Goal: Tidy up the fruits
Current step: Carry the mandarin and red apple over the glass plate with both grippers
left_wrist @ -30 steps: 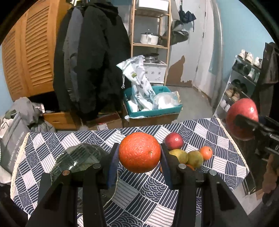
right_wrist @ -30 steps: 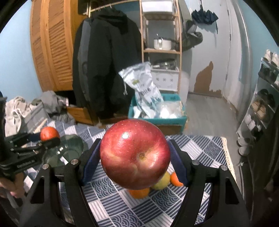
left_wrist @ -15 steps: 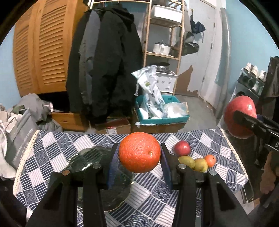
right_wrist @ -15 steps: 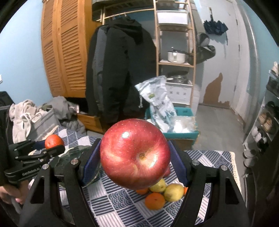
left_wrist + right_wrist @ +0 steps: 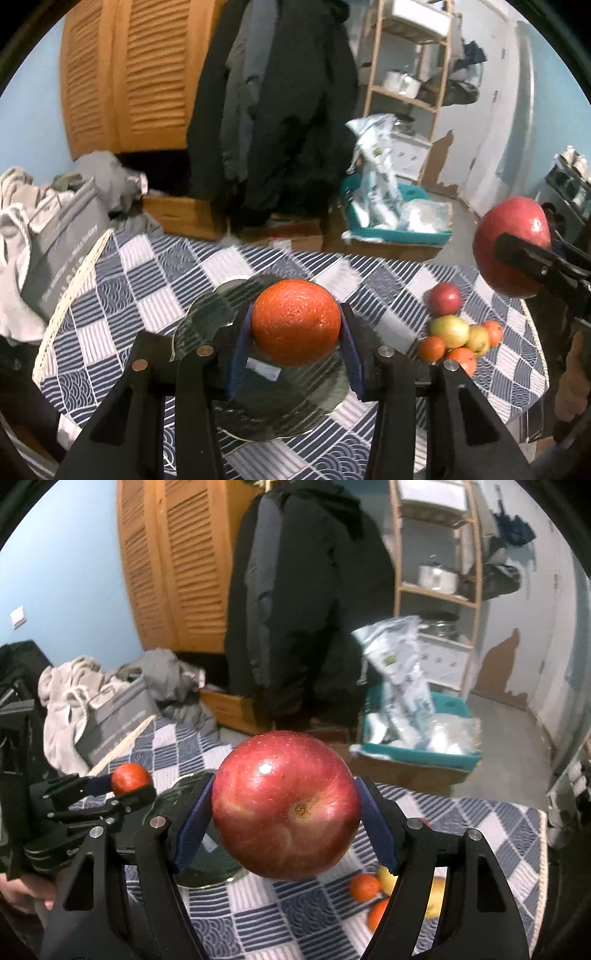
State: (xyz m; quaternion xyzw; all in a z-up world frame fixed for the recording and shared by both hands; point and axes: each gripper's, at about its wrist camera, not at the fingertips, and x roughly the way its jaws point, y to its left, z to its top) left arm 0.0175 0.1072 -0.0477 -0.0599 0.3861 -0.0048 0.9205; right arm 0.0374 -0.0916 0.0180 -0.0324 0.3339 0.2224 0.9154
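My left gripper [image 5: 295, 325] is shut on an orange [image 5: 295, 320], held in the air above a clear glass plate [image 5: 266, 398] on the blue-and-white checked tablecloth [image 5: 140, 306]. My right gripper [image 5: 286, 812] is shut on a big red apple [image 5: 284, 805], also in the air, to the right of the plate [image 5: 207, 871]. That same apple [image 5: 511, 243] shows at the right edge of the left wrist view. A small red apple [image 5: 445, 298], pale green fruits [image 5: 448, 330] and small oranges [image 5: 431, 348] lie in a heap on the cloth's right side.
A grey box [image 5: 59, 251] and crumpled clothes [image 5: 22, 199] sit past the table's left edge. Behind the table hang dark coats [image 5: 280, 110], with a teal crate of bags [image 5: 399, 218] on the floor and a wooden shelf [image 5: 410, 74]. A hand [image 5: 569, 380] shows at right.
Both grippers have swung left across the table with their fruit. The glass plate now lies right under the orange, and the fruit heap has slid toward the right of both views.
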